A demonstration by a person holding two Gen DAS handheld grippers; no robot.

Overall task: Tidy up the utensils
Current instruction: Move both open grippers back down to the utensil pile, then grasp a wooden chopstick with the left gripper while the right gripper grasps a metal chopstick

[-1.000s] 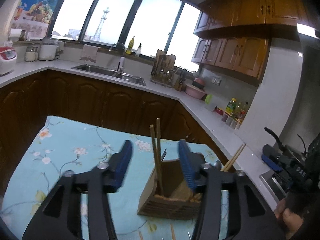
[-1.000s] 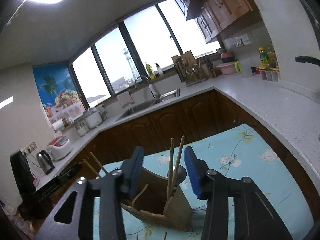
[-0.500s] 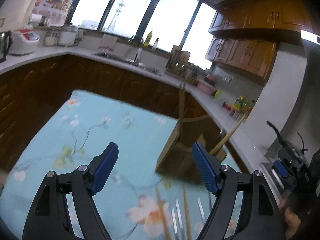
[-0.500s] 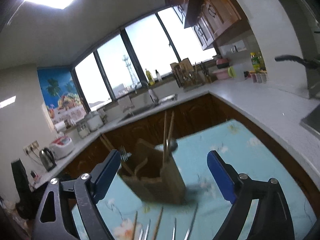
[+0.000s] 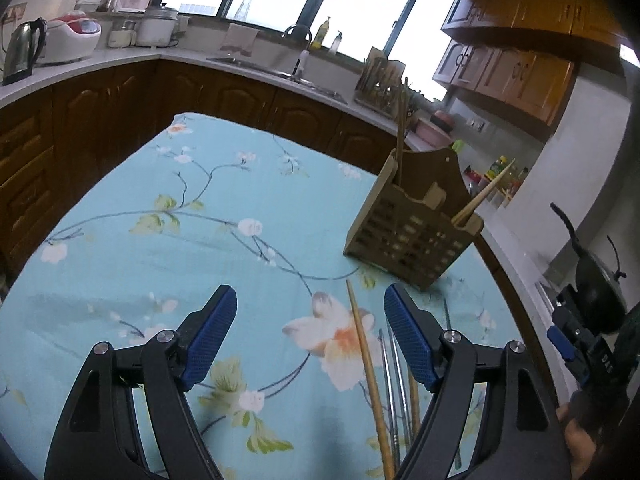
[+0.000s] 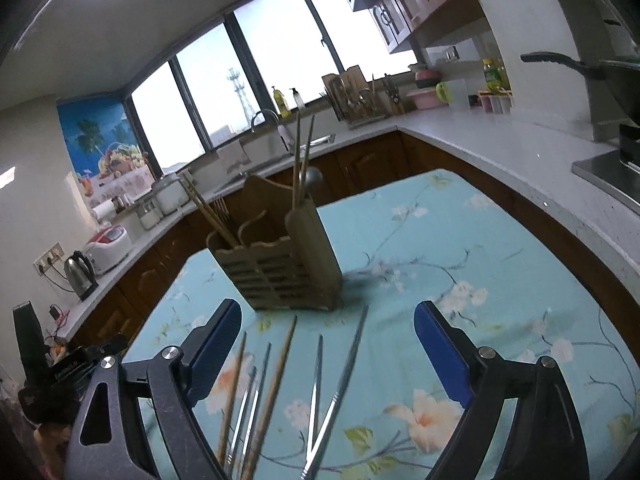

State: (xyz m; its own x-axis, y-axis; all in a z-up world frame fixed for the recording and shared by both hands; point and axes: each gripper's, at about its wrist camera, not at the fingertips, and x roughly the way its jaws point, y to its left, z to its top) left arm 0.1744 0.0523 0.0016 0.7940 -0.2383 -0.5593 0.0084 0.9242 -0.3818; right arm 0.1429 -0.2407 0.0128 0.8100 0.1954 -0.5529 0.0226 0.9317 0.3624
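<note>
Wooden holder (image 5: 412, 224) stood upright on the cloth (image 5: 168, 240), ahead of both sets of jaws and apart from them; chopsticks already leaned in its compartments. Left gripper (image 5: 308, 336) had just been opening and stood wide, with nothing pressed between its pads; a loose wooden chopstick (image 5: 366, 364) lay flat inside the gap, nearer the right-hand pad, and thin metal sticks (image 5: 390, 384) lay just under that pad. Right gripper (image 6: 328, 344) had likewise just been opening and stood wide and empty, above a fan of wooden and metal sticks (image 6: 280, 372) lying flat between its pads, their tips toward the holder (image 6: 280, 268). Likely faults, as judged: the sticks lay close and partly crossed, so closing jaws could take two at once or flick a neighbour aside; flat, thin metal pieces could slip from the pads or roll on the cloth; pads dragged low might bunch the cloth; a careless reach ahead could tip the light holder and spill its contents
</note>
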